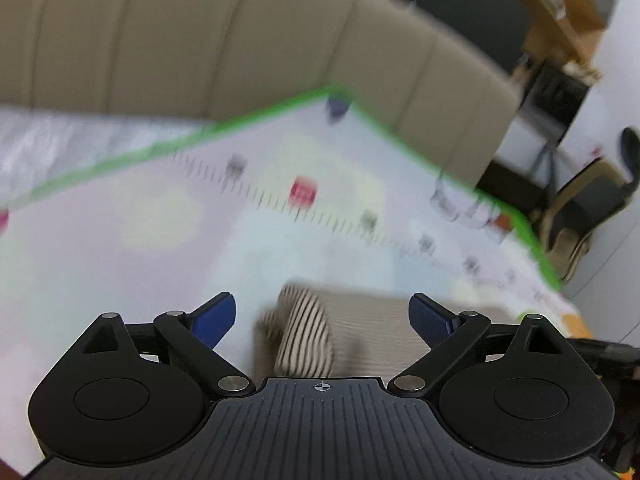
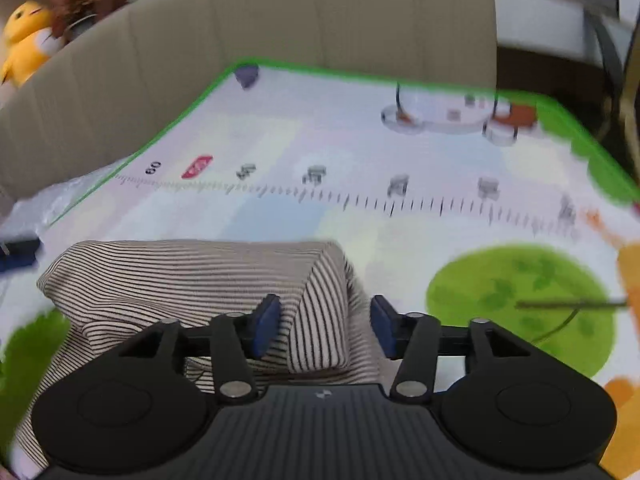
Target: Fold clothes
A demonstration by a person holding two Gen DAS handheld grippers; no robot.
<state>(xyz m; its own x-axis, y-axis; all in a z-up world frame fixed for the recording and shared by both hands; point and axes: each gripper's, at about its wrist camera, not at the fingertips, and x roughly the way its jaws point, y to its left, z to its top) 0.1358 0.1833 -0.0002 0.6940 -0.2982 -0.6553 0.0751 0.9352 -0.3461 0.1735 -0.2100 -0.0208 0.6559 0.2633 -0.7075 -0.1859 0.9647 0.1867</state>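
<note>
Both grippers are being held spread over the shirt [image 2: 192,280]: left gripper [image 1: 322,320] wide, right gripper [image 2: 324,328] partly parted, pinching nothing. Folded stripes are being left resting on the mat [image 2: 360,152], seemingly released so the fold settles.

We note a printed play mat [image 2: 280,128] with green border, ruler markings and cartoon patches; behind it a beige panelled sofa back [image 1: 224,40] runs along the far edge; a yellow plush toy [image 2: 24,44] sits above it at left; a wooden desk [image 1: 560,12] and a dark chair [image 1: 588,204] stand at right by a pale wall [image 1: 624,80]; light even, views blurred.
</note>
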